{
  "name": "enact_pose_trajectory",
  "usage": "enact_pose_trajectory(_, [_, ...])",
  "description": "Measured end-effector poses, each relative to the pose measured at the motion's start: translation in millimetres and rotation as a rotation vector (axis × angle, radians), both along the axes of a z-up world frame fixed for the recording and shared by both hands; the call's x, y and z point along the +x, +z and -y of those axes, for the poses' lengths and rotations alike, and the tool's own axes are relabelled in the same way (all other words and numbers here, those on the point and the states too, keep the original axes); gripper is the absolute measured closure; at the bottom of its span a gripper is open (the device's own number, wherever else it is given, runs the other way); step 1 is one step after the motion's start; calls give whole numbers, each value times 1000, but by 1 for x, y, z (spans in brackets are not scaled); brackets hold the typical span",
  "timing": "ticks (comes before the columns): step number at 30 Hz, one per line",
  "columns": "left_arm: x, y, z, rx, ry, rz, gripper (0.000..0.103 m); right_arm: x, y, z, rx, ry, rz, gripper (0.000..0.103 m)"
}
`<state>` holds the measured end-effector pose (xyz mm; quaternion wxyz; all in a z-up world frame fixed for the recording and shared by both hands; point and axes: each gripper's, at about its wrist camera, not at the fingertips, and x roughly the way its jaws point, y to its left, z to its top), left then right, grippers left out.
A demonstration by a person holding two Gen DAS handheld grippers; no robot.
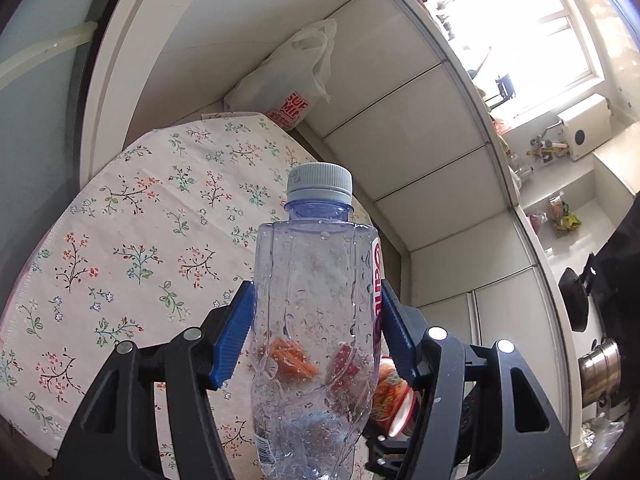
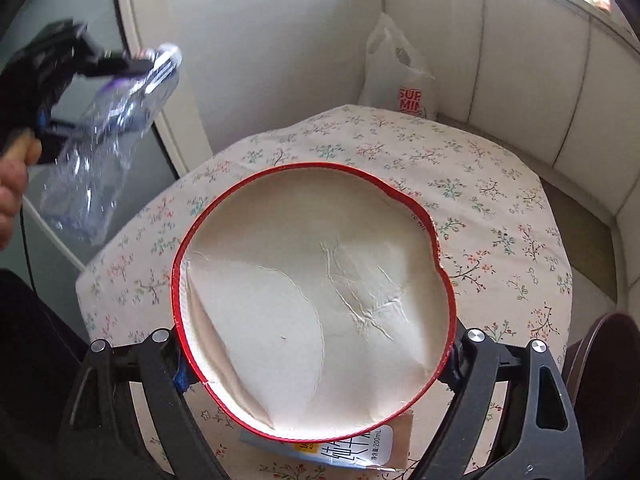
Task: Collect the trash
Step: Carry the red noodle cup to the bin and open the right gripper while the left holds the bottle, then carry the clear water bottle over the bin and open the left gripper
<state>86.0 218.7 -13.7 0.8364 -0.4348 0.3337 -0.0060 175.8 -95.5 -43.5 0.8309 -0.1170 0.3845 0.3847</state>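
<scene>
My left gripper [image 1: 316, 316] is shut on a clear crumpled plastic bottle [image 1: 316, 300] with a pale cap, held above the floral tablecloth [image 1: 132, 240]. The bottle also shows in the right wrist view [image 2: 104, 148], raised at the upper left in that gripper. My right gripper [image 2: 316, 356] is shut on a red-rimmed paper bowl [image 2: 312, 300], its dented white inside facing the camera, held over the table. Its fingertips are hidden behind the bowl. A small 200 mL drink carton [image 2: 352, 452] lies flat on the cloth under the bowl. A red and orange cup shape [image 1: 390, 396] shows behind the bottle.
A white plastic bag [image 1: 288, 76] with red print stands at the table's far corner against the wall; it also shows in the right wrist view [image 2: 400, 76]. White cabinet panels [image 1: 420, 132] run along the right. A pot [image 1: 600, 368] sits at far right. A dark chair [image 2: 600, 380] is near.
</scene>
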Motion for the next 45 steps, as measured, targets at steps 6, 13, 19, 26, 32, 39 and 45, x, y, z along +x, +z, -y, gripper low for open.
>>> enact_pose_trajectory(6, [7,-4,12,10,-28,-10,43,15,39,53,167,-170,34,20])
enact_pose_trajectory(13, [17,-9,35,30,-77,-25,43,27,68,131,240,-457,131,20])
enact_pose_trajectory(19, [28,-18,59,45,-129,-46,43,39,64,205,205,-805,142,19])
enact_pose_trajectory(26, [44,-28,99,51,-204,-50,43,35,67,256,165,-1016,164,7])
enact_pose_trajectory(32, [67,-25,161,14,-310,-20,43,13,81,298,246,-1113,208,7])
enact_pose_trajectory(39, [112,6,271,17,-463,50,43,-9,91,337,316,-1176,228,7])
enact_pose_trajectory(45, [145,16,365,53,-587,58,43,-25,92,378,411,-1251,214,7])
